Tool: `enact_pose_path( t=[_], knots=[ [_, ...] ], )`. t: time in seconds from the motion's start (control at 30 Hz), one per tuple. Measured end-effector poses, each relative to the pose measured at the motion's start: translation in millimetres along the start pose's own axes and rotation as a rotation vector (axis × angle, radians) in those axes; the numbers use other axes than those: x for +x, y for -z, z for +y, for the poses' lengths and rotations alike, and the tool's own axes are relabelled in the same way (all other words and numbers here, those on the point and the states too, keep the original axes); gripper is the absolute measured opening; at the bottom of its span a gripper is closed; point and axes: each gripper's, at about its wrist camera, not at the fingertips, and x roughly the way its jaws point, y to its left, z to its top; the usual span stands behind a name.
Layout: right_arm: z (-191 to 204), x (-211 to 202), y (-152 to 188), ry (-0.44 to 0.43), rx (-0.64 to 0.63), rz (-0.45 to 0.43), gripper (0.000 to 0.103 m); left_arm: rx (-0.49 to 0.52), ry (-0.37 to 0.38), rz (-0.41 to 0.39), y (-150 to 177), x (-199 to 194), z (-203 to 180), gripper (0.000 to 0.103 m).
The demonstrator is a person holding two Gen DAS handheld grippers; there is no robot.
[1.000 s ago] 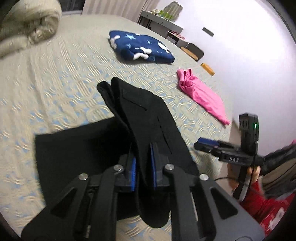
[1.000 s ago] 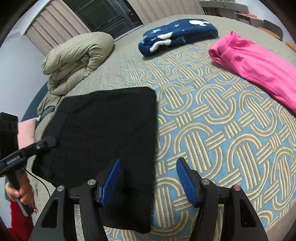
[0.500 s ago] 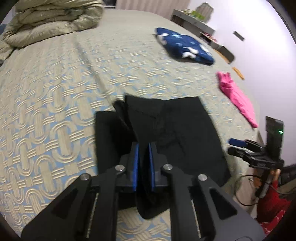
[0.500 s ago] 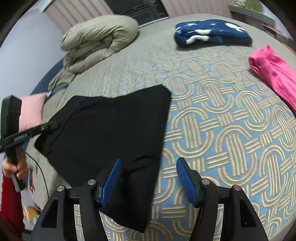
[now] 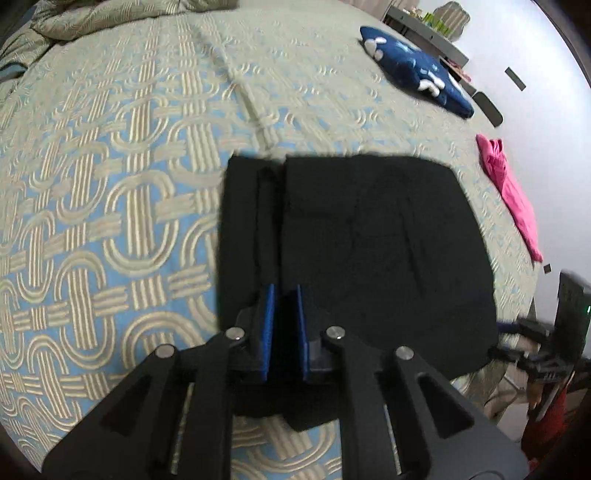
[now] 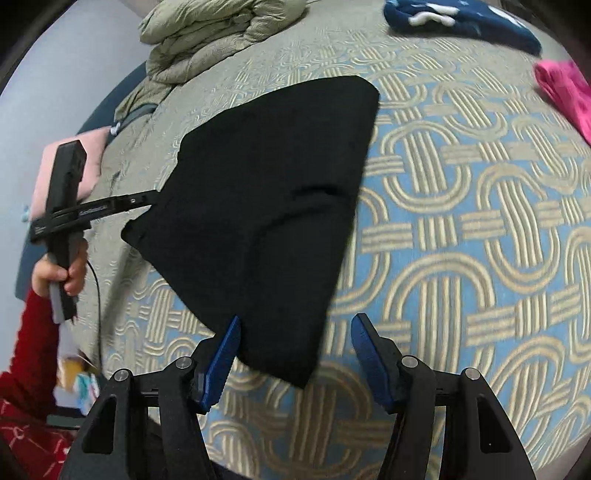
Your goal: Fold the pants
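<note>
The black pants (image 5: 369,236) lie folded on the patterned bedspread and also show in the right wrist view (image 6: 266,206). My left gripper (image 5: 284,328) is shut on the pants' near edge, with black cloth between its blue pads. It shows from the side in the right wrist view (image 6: 149,197), gripping the pants' left corner. My right gripper (image 6: 295,354) is open and empty, just above the pants' near corner. It shows blurred at the bed's edge in the left wrist view (image 5: 517,328).
A folded navy star-print garment (image 5: 417,81) and pink pants (image 5: 513,195) lie farther along the bed. A rolled beige duvet (image 6: 218,33) sits at the bed's far end. A pink pillow (image 6: 74,173) lies at the left edge.
My left gripper has lowered the lifted fold of the pants, which now lies flat on the bed. My right gripper has shifted towards the pants' near corner, staying open.
</note>
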Motion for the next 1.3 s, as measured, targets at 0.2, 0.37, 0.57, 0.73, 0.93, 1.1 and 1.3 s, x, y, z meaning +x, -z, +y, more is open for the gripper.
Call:
enact_pose_path(
  t=[0.2,0.37,0.57,0.73,0.93,1.1,1.3],
  knots=[
    [-19,-5,9,-0.108,0.150,-0.044,0.048,0.161,0.061,-0.029,-45,10,-72,0.071],
    [-29,-6,6,-0.169,0.210,-0.080,0.047,0.355,0.067,0.017,-81,55,-161,0.075],
    [-41,3,0,-0.250,0.250,-0.103,0.046,0.478,-0.113,0.091,-96,118,-223,0.075],
    [-47,5,9,-0.298,0.327,-0.101,0.007,0.434,-0.255,0.052,-98,142,-228,0.074],
    [-44,-8,35,-0.263,0.292,-0.106,0.006,0.406,-0.215,0.008,-98,141,-223,0.073],
    [-52,-14,32,-0.257,0.306,-0.062,0.019,0.376,-0.154,-0.072,-97,102,-210,0.072],
    [-52,-28,29,-0.097,0.264,-0.117,0.029,0.250,-0.121,-0.105,-82,47,-142,0.080]
  ],
)
